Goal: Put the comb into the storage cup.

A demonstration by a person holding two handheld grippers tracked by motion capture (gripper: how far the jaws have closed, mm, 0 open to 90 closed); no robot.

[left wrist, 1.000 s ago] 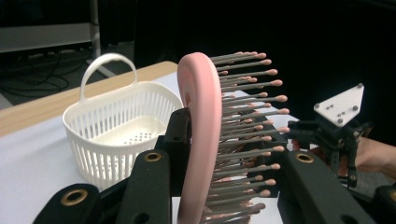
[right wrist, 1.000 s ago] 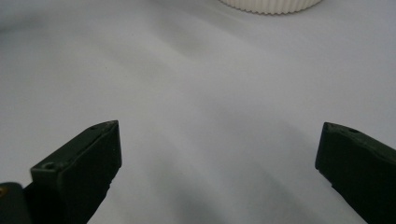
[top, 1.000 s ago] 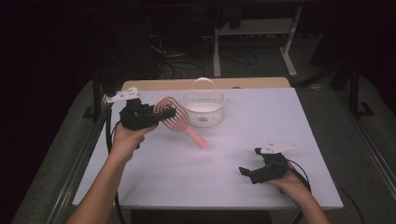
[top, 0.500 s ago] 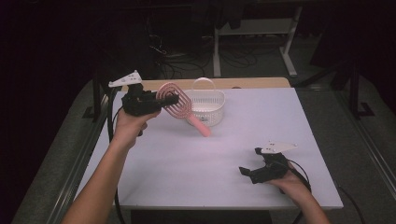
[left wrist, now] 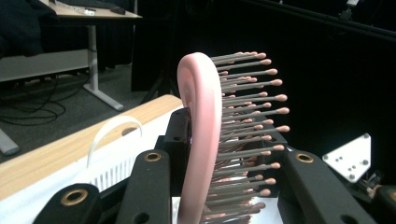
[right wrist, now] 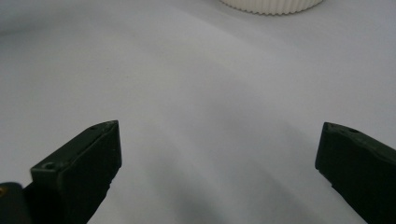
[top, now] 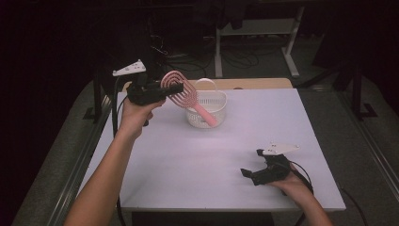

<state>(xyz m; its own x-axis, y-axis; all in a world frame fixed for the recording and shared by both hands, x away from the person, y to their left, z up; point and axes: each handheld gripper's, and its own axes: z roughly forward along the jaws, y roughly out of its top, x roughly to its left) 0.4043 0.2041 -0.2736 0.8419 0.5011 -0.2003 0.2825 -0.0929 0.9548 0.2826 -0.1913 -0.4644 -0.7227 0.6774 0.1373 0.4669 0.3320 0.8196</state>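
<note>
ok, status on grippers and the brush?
Left gripper shut on pink hairbrush, handle over white basket. Right gripper open, resting on table. Nothing blocking.

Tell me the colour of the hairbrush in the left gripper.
Pink hairbrush, bristles tipped pink too; the left gripper view shows it best.

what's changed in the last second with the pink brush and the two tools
The left tool, shut on the pink plastic hairbrush, lifted it and carried it over the white ribbed basket; its handle now points down into the basket. The right tool stayed open, resting on the white table.
</note>
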